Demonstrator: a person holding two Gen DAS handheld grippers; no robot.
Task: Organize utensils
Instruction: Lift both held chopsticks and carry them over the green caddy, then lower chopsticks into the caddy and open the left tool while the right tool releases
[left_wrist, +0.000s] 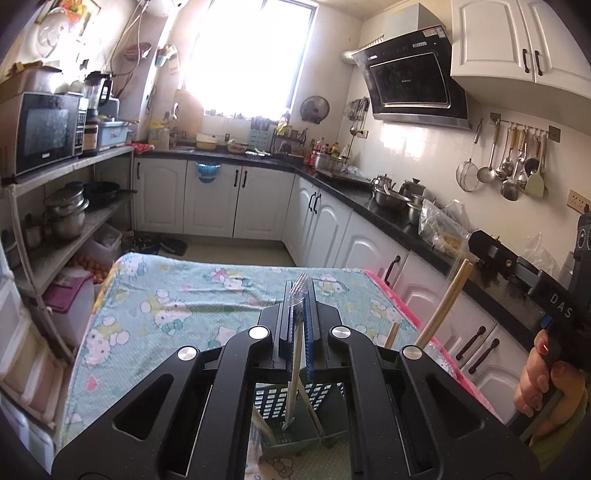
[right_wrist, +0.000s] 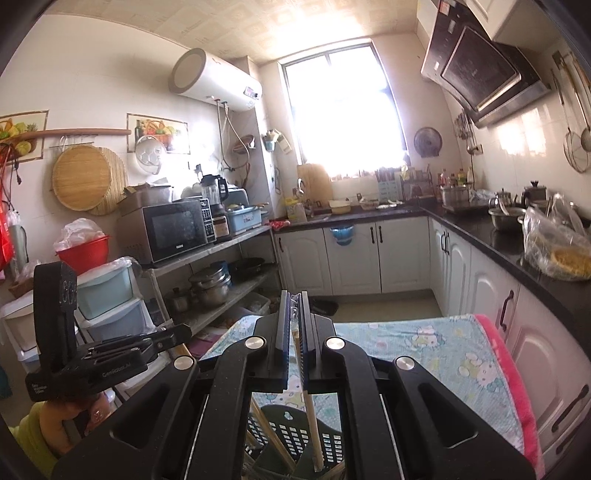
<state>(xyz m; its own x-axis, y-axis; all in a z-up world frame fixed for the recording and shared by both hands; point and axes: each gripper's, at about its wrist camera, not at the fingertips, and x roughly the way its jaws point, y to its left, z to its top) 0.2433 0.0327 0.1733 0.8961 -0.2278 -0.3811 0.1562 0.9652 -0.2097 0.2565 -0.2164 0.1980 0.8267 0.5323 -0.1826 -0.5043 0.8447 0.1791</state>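
My left gripper is shut on a pale chopstick in a clear wrapper, which hangs down into the green perforated utensil holder below. Another stick leans inside the holder. My right gripper is shut on a wooden chopstick whose lower end reaches into the same holder, where more chopsticks stand. In the left wrist view the right gripper shows at the right with its chopstick, held by a hand.
The holder stands on a table covered by a cartoon-print cloth with a pink edge. A metal shelf with a microwave and pots is on the left. The black counter runs along the right wall.
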